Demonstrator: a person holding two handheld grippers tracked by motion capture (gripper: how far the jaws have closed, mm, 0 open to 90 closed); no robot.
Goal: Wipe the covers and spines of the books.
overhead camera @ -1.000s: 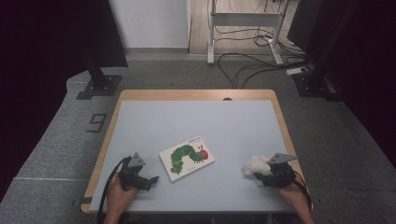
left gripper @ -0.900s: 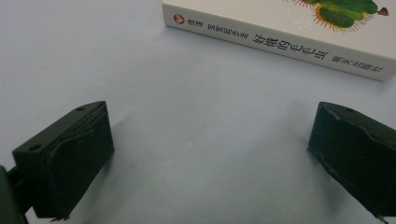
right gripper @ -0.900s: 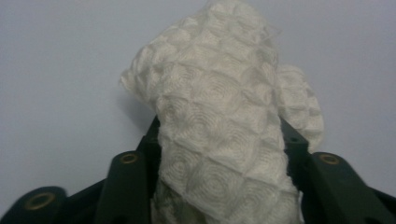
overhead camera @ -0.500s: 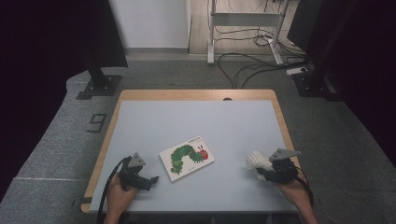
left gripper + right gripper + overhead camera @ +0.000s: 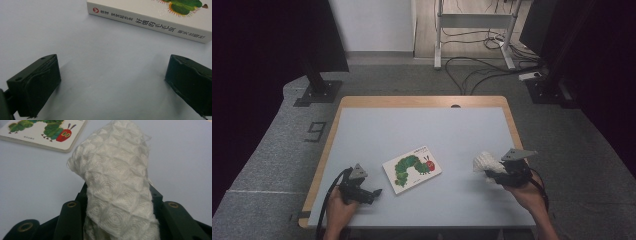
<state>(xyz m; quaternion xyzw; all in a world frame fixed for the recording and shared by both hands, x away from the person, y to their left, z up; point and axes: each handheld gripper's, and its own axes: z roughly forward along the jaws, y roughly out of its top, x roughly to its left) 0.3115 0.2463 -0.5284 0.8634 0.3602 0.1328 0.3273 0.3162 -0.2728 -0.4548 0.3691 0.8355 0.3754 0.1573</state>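
- Pale grey-blue table (image 5: 422, 130) with a light wood edge, sitting on grey carpeted floor (image 5: 272, 155).
- One thing lying flat on it: a caterpillar picture book (image 5: 412, 168), front middle, turned a bit askew, cover up.

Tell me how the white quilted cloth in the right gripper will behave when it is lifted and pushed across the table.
The white quilted cloth probably stays soft and floppy: it is bunched and creased between the right gripper jaws. It looks light, holding its bundle unsupported above the table. Its embossed weave and frayed edge suggest it would drag and crumple rather than slide.
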